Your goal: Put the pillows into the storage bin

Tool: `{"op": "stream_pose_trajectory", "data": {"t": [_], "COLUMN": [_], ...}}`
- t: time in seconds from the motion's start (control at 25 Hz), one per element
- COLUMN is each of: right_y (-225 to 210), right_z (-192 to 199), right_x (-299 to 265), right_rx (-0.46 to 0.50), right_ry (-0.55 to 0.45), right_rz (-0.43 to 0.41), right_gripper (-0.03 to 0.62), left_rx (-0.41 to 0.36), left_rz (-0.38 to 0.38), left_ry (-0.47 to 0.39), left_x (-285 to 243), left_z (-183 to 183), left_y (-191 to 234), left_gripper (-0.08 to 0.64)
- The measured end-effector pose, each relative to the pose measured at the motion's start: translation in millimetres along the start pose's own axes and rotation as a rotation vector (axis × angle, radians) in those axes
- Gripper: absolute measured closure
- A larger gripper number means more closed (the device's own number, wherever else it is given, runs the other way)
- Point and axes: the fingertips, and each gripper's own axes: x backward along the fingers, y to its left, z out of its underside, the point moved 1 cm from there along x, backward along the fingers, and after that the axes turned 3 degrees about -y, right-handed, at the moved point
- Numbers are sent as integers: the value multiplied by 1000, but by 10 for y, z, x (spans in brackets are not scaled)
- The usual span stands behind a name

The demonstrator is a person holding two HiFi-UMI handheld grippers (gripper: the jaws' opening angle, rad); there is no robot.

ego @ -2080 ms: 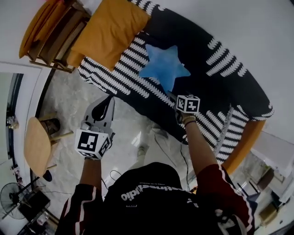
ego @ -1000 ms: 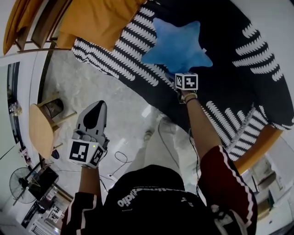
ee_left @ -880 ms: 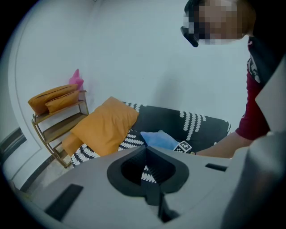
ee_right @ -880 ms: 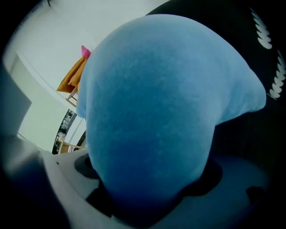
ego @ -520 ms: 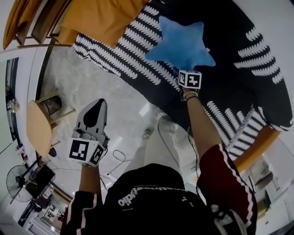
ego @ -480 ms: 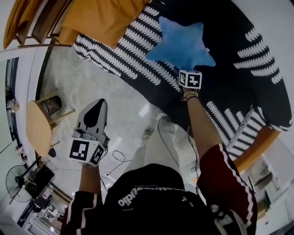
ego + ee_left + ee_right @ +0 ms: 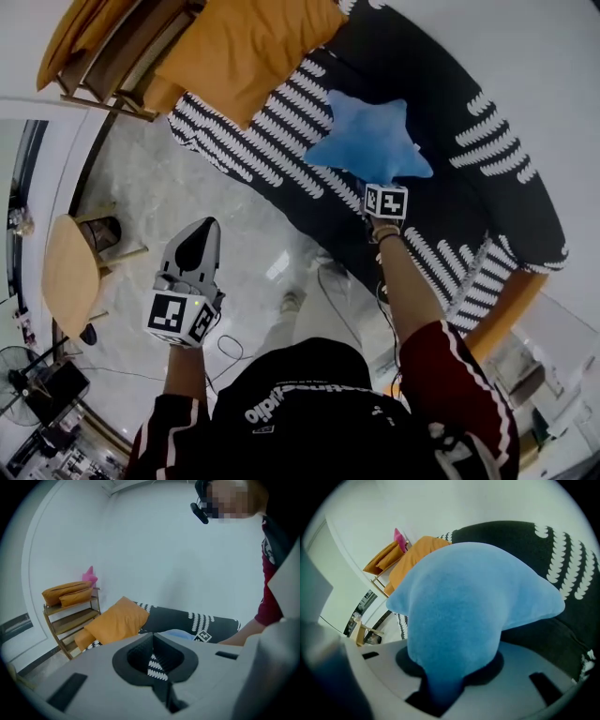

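While holding the left gripper (image 7: 207,226) clenched, empty, above the floor (image 7: 187,169), has just closed the right gripper (image 7: 382,187) on one arm of the blue star pillow (image 7: 367,131), hoisting it off the front edge of the sofa (image 7: 469,187); next, carrying to the storage bin, unseen here.

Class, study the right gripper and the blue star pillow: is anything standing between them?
Nothing is. The right gripper has just been closing, and it pinches one arm of the blue star pillow between its jaws. No storage bin shows in any view, so the path to it cannot be judged.
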Motion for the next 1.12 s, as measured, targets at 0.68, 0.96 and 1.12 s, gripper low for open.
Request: {"op": "stream_pose_trajectory", "data": {"t": [0.68, 0.96, 1.12], "right_y": [1078, 1593, 1840], "right_z": [234, 408, 537], "right_x": [2045, 2841, 3288], "right_rx": [-28, 5, 25], "right_ry": [-172, -261, -325], "right_rz": [57, 59, 48], "right_gripper": [414, 414, 414], "left_rx": [-14, 2, 2], "left_rz": [9, 20, 63], "left_ry": [-217, -309, -376], "left_x": [1829, 2518, 2768], "left_z": [-363, -397, -480], "left_y": [119, 83, -101], "left_gripper": [557, 557, 557]}}
